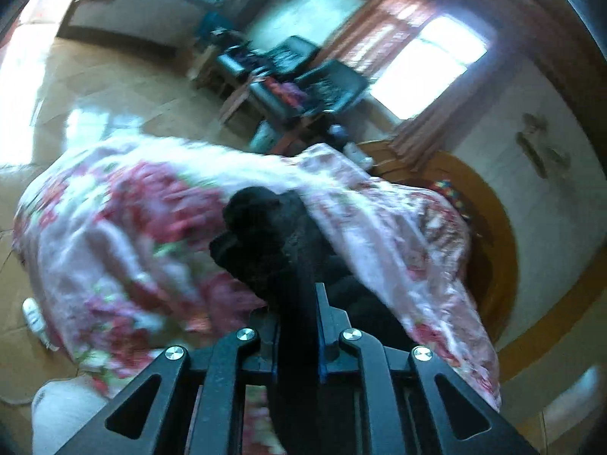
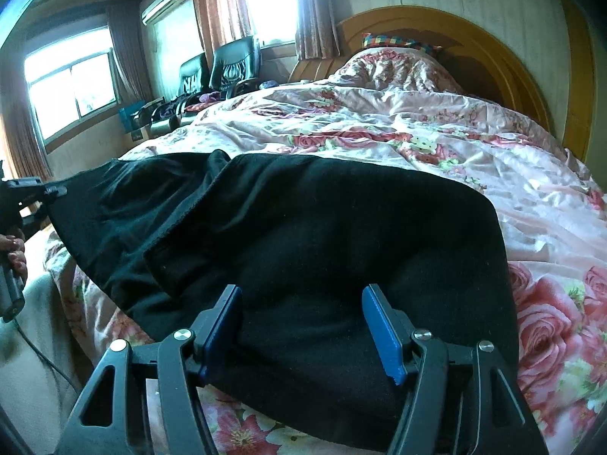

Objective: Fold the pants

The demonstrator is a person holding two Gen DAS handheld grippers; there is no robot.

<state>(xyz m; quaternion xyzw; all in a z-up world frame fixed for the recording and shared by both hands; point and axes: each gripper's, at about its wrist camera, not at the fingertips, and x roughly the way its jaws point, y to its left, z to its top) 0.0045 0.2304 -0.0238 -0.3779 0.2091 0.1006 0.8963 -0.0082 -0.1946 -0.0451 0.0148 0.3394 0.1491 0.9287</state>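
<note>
Right now my left tongs (image 1: 297, 303) are pressed together on a bunched fold of the black pants (image 1: 265, 235), and the cloth stands up in a dark lump just beyond the tips. That view is blurred, so I cannot make out which part of the garment I am pinching. From the right wrist view, the left tongs (image 2: 57, 190) show at the far left edge, gripping the end of the pants (image 2: 303, 235) and pulling it taut off the side of the bed (image 2: 455, 113). A hand (image 2: 13, 254) holds the handle of that tool below.

My right tongs (image 2: 303, 322) are spread, the two blue pads (image 2: 383, 333) standing well apart with the black fabric between and under them. The pads are not pressing on the cloth; whether their tips touch it I cannot tell.

The pants lie across the near part of the bed on a pink floral quilt (image 2: 417, 144), with one layer already lapped over another so that a seam edge runs diagonally through the middle. The right end of the garment is rounded and lies flat on the quilt.

Behind the bed is a curved wooden headboard (image 2: 474, 38), with a pillow (image 2: 394, 41) in a chequered cover against it. Dark chairs (image 2: 231, 64) stand by the curtained windows (image 2: 72, 83) at the left.
</note>
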